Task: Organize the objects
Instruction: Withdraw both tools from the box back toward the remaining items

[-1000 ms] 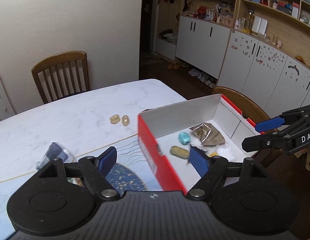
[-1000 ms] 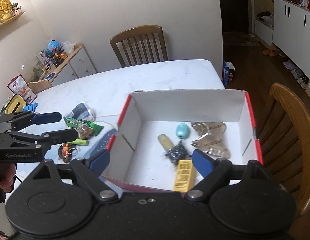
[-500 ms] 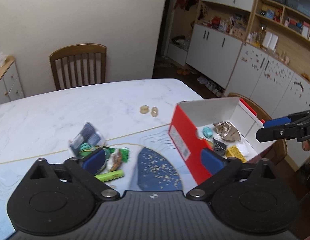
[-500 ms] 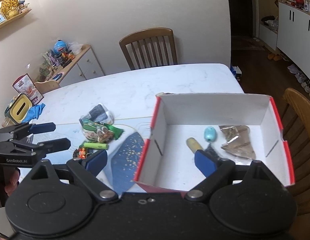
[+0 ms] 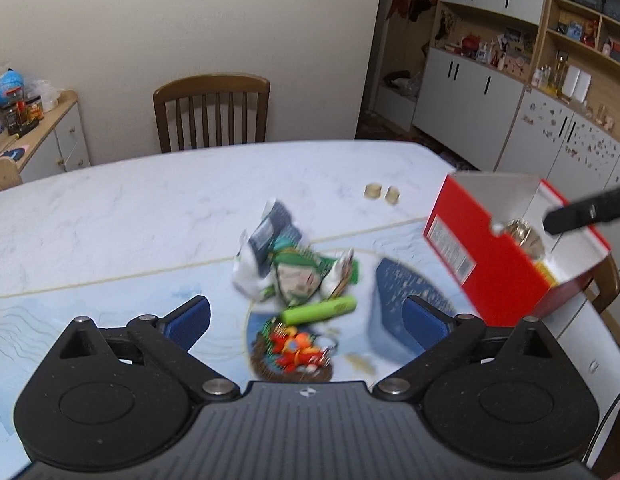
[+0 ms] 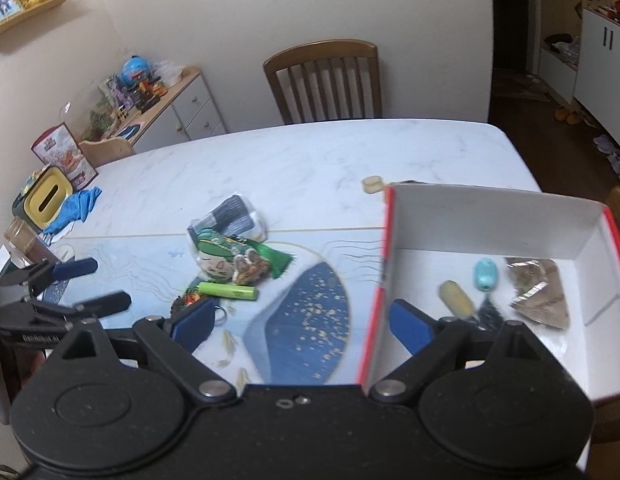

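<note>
A red box with a white inside stands at the table's right end; it holds a teal oval, a yellowish capsule, a brown foil packet and a dark clip. A pile lies left of it: a green tube, a green figure packet, a dark pouch in a clear bag and a red-orange trinket. My left gripper is open, just in front of the pile. My right gripper is open, beside the box's left wall.
Two tan rings lie on the marble table behind the pile. A blue patterned mat covers the near side. A yellow-lidded box and blue cloth sit far left. Wooden chairs stand behind the table and beside the box.
Both views have swung left, from over the box toward the pile. The left gripper now faces the green tube and trinket. Both grippers stay open and empty.
</note>
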